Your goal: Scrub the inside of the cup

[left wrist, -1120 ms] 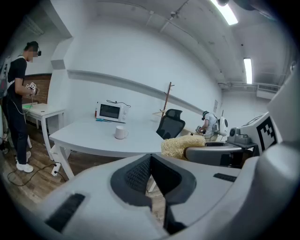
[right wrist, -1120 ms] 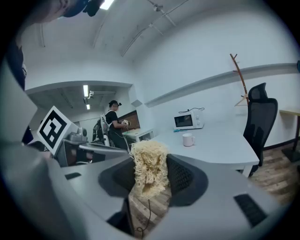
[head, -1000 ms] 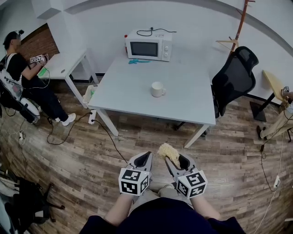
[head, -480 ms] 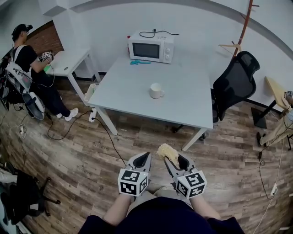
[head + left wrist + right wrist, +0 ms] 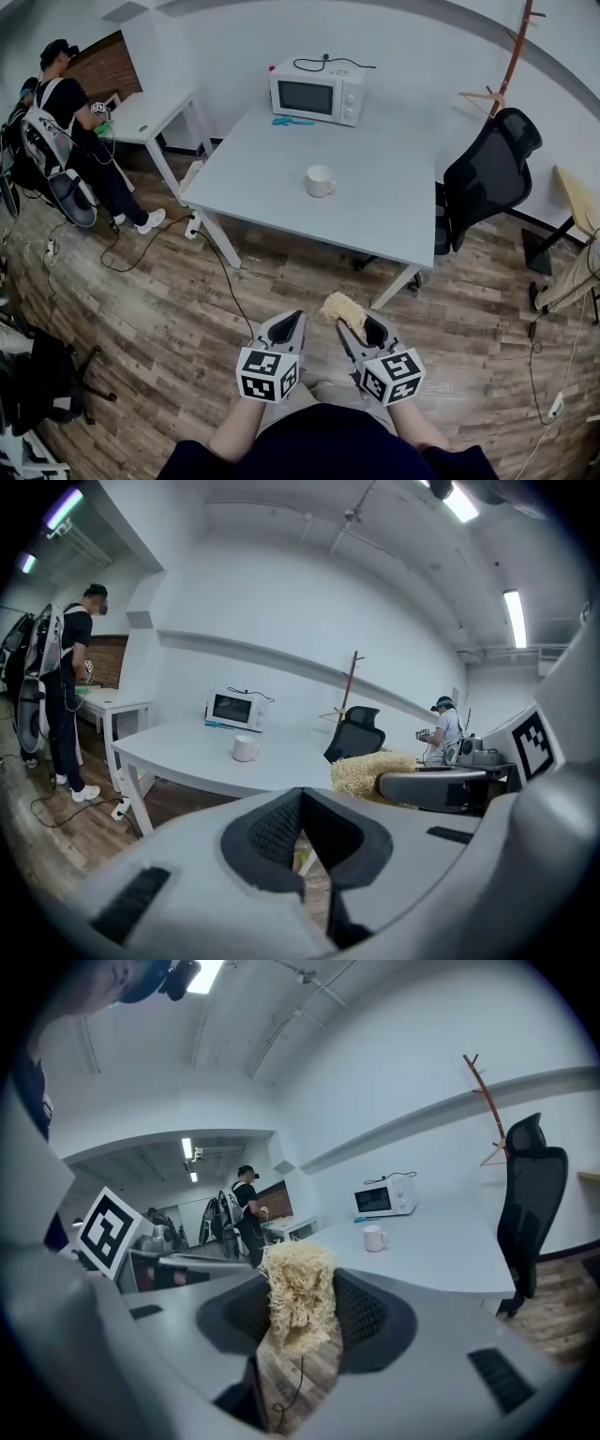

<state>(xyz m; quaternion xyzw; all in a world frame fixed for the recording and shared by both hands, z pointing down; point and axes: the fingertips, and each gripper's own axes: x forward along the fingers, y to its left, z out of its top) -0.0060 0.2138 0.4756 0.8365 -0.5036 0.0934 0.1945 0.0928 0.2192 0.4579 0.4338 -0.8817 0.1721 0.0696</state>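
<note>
Operator's view, approach stage: I stand on the wood floor (image 5: pixel 169 309), well short of the white tabletop (image 5: pixel 272 202), with both claws held low in front of me. The left claw (image 5: pixel 294 325) is pressed together on nothing. The right claw (image 5: pixel 362 330) pinches a straw-coloured fibrous scrubber (image 5: pixel 339 308), whose tuft pokes up past the tips.

The white cup (image 5: pixel 320 180) stands upright and alone near the middle of the tabletop, nearer to me than the microwave (image 5: pixel 317 91) at the far edge and well apart from both claws. A black office chair (image 5: pixel 487 164) sits at the right side.

By my reading, no scrubbing has begun; the job now is getting to the cup. To do it well, I would spread the left claw before reaching it, brace the cup by its rim or handle, and then bring the scrubber down through the mouth from above. A light cup left unbraced would likely slide or tip under the rubbing. A loose pinch could leave the scrubber behind inside.
</note>
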